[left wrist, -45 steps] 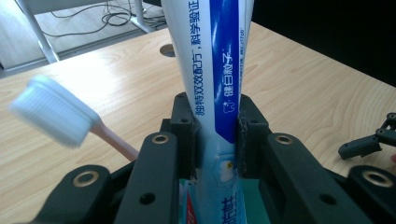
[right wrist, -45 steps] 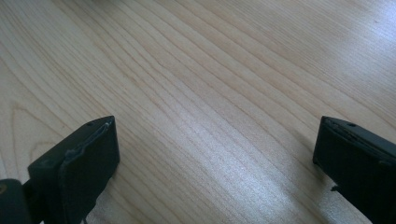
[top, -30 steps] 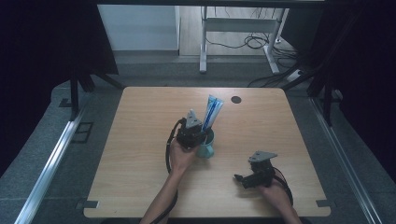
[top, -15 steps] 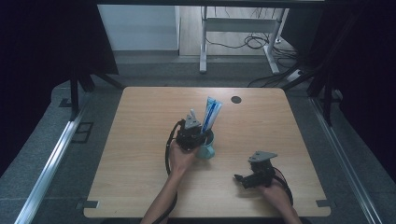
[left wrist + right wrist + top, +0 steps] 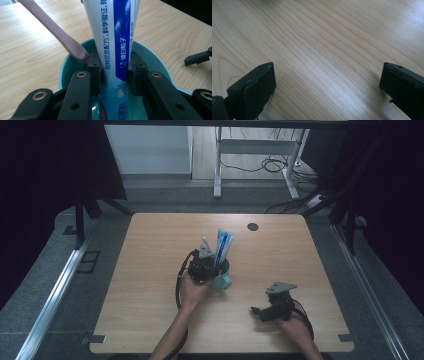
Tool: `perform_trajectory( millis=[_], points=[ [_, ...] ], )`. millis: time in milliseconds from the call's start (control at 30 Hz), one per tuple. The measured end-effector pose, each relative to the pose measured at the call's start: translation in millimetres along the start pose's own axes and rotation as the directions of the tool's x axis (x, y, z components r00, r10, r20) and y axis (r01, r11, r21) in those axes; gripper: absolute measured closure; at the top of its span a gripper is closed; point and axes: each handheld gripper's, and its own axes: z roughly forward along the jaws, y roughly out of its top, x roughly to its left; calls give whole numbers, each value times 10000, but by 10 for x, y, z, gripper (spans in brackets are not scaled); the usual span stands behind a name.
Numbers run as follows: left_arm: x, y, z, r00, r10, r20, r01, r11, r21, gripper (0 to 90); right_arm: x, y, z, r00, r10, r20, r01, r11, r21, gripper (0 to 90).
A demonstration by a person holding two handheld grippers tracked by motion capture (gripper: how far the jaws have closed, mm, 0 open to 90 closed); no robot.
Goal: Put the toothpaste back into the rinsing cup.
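A teal cup (image 5: 222, 279) stands mid-table with a white and blue toothpaste tube (image 5: 223, 247) upright in it. In the left gripper view the tube (image 5: 117, 45) rises from the cup (image 5: 65, 68), and my left gripper (image 5: 113, 68) is shut on the tube with a jaw pressed to each side. A pink toothbrush handle (image 5: 55, 32) leans in the cup against the left jaw. My left gripper (image 5: 204, 262) sits at the cup's left rim. My right gripper (image 5: 257, 311) rests open near the front right of the table, and its jaws (image 5: 327, 82) stand wide apart over bare wood.
The wooden table (image 5: 150, 270) has a small black round mark (image 5: 253, 226) near its back edge. A desk frame and cables (image 5: 260, 165) stand on the floor beyond the table. Metal rails run along both sides.
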Motion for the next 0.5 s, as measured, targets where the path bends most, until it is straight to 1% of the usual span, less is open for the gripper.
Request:
perform_trajectory(
  millis=[233, 300, 400, 500],
  points=[
    [4, 22, -10, 10000, -11, 51, 10, 9997, 246, 656, -1, 0, 1, 10000, -22, 0, 22, 10000, -11, 1],
    [-2, 28, -17, 10000, 13, -42, -11, 9997, 261, 638, 0, 0, 0, 10000, 3, -1, -3, 10000, 3, 1],
    [-5, 37, -36, 9997, 188, -155, -183, 9993, 313, 607, 0, 0, 0, 10000, 5, -1, -5, 10000, 3, 1],
    [-12, 46, -60, 9997, 183, -185, -178, 9994, 283, 576, 0, 0, 0, 10000, 2, -2, -2, 10000, 3, 1]
  ],
)
